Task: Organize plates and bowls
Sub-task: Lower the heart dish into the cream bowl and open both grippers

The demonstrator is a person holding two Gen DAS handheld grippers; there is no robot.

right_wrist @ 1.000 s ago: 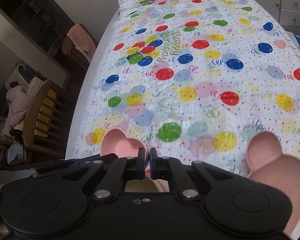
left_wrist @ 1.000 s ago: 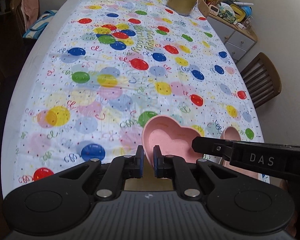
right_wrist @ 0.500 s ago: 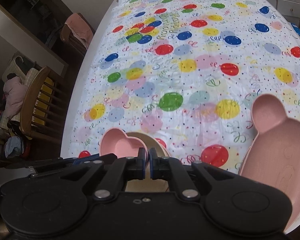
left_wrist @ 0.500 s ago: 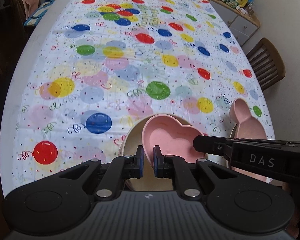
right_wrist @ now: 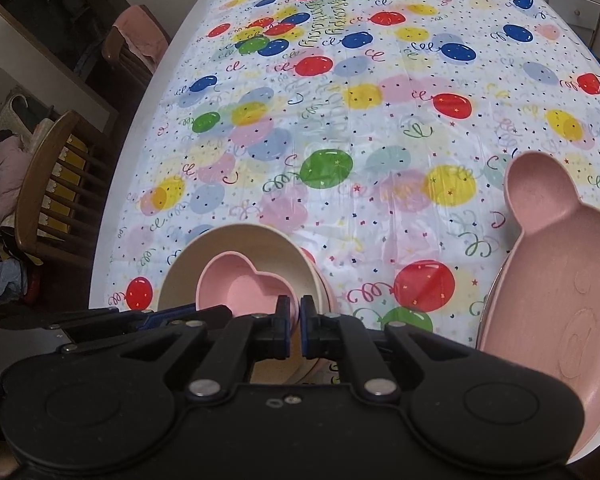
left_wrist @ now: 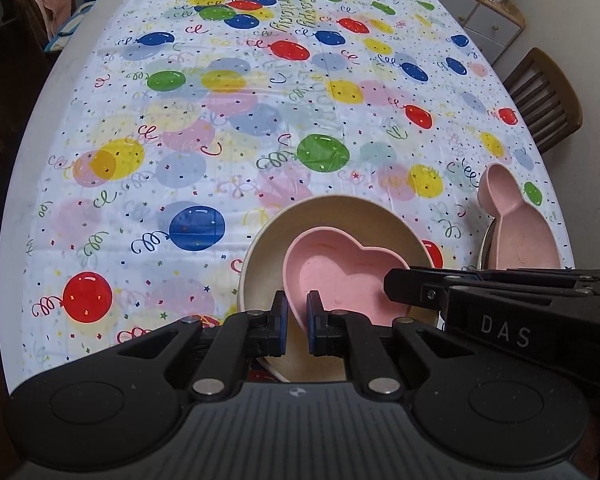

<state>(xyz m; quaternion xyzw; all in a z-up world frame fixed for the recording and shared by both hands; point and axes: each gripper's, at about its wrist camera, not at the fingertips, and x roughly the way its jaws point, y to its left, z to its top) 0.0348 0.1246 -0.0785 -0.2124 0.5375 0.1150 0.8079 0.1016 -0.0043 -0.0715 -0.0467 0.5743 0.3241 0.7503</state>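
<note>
A pink heart-shaped bowl (left_wrist: 340,276) (right_wrist: 240,288) rests inside a round cream bowl (left_wrist: 328,212) (right_wrist: 228,240) near the front edge of the balloon-print table. My left gripper (left_wrist: 297,316) is shut on the heart bowl's near rim. From the other side my right gripper (right_wrist: 295,320) pinches that bowl's rim between its blue pads, and its jaws are just opening. In the left wrist view the right gripper's black fingers (left_wrist: 404,284) reach in beside the bowl. To the right lies a pink bear-shaped plate (left_wrist: 516,232) (right_wrist: 560,272).
The balloon tablecloth (left_wrist: 260,128) runs far back. A pink rim (right_wrist: 326,292) shows under the cream bowl. Wooden chairs stand at the right edge (left_wrist: 544,96) and the left edge (right_wrist: 56,176). A drawer unit (left_wrist: 488,20) stands at the back right.
Both grippers have come down toward the table with the heart bowl. The cream bowl has come into view beneath it, and the heart bowl now sits inside it.
</note>
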